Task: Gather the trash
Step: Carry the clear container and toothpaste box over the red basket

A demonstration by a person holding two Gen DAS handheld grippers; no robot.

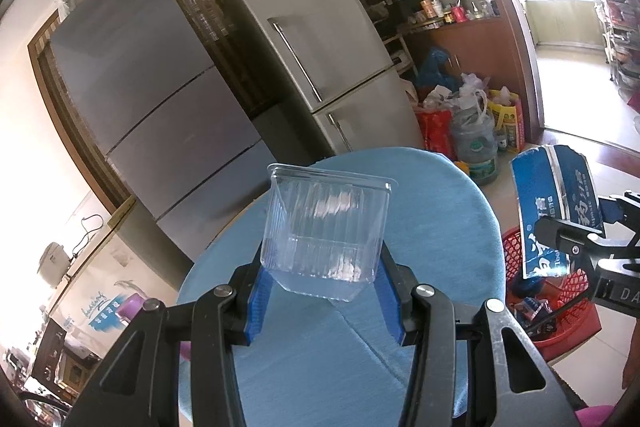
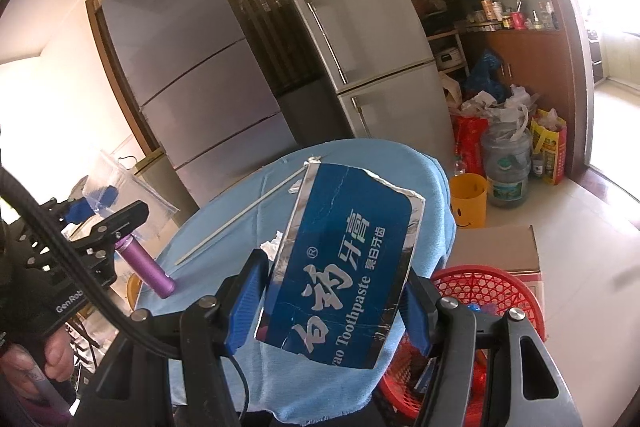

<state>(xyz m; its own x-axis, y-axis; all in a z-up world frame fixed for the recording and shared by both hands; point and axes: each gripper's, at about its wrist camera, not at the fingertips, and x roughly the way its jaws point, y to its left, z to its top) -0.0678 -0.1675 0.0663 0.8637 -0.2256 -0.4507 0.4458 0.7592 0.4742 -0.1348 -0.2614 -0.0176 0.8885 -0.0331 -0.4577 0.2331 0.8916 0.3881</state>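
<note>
Left gripper (image 1: pixel 322 283) clamped on a clear ribbed plastic tub (image 1: pixel 326 227) above the blue-clothed round table (image 1: pixel 440 211), right gripper (image 2: pixel 336 299) pinching a flattened blue toothpaste box (image 2: pixel 344 259), red mesh basket (image 2: pixel 492 291) at four o'clock, seemingly holding scraps.

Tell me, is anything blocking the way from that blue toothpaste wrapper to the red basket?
Nothing visible is. The right hand-held gripper holds the toothpaste wrapper above the blue-covered table's edge, and the red basket sits open just beyond, lower right.
</note>
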